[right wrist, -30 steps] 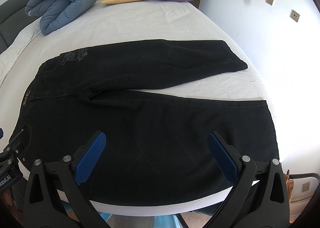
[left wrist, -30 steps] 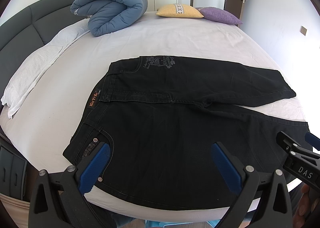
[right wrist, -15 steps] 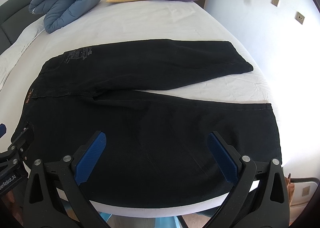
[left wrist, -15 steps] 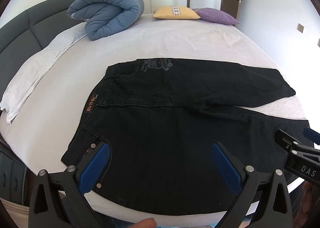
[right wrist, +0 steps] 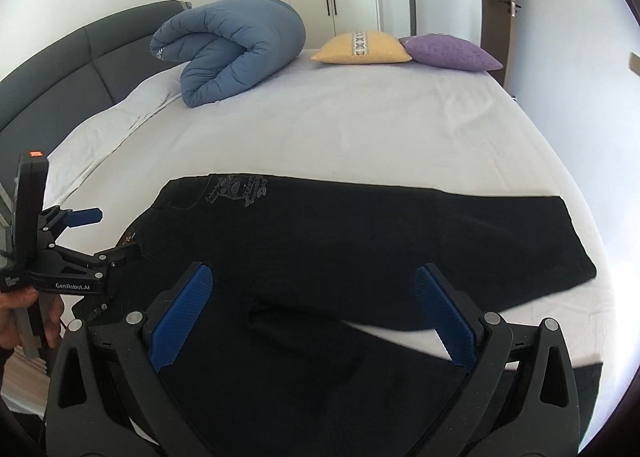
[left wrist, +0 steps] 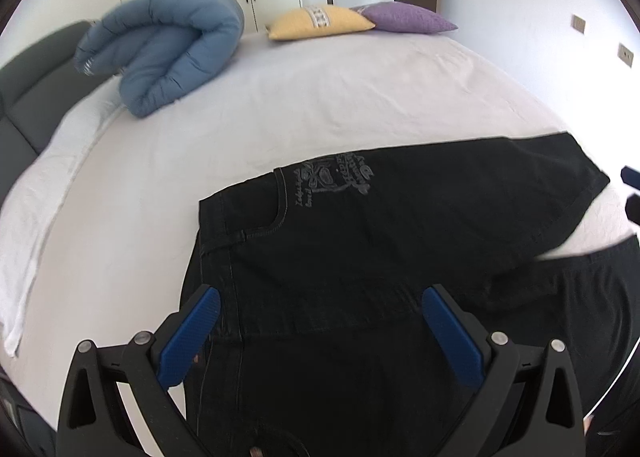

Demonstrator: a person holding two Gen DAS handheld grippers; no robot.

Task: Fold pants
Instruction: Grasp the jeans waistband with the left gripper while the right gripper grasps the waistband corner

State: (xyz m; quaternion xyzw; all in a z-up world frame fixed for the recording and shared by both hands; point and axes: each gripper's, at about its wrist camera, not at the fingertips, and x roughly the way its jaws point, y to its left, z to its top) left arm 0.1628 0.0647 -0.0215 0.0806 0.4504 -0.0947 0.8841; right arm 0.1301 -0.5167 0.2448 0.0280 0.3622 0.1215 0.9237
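The pants (left wrist: pixel 400 241) lie flat on the bed (left wrist: pixel 320 97) near its front edge, unfolded, so the first fold seems about to begin. Waist left, legs running right: the long axis lies across the bed. The left claw (left wrist: pixel 320 337) hovers over the waistband, fingers apart, empty. The right claw (right wrist: pixel 312 321) hovers over the thighs, likewise apart. Next, probably, each must pinch the near leg's edge.

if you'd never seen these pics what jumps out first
The black pants spread flat across the near part of the white bed, legs running to the right. Behind them sit a rolled blue duvet by the grey headboard and a yellow pillow beside a purple pillow. Both blue-padded grippers, left gripper and right gripper, are open over the pants.
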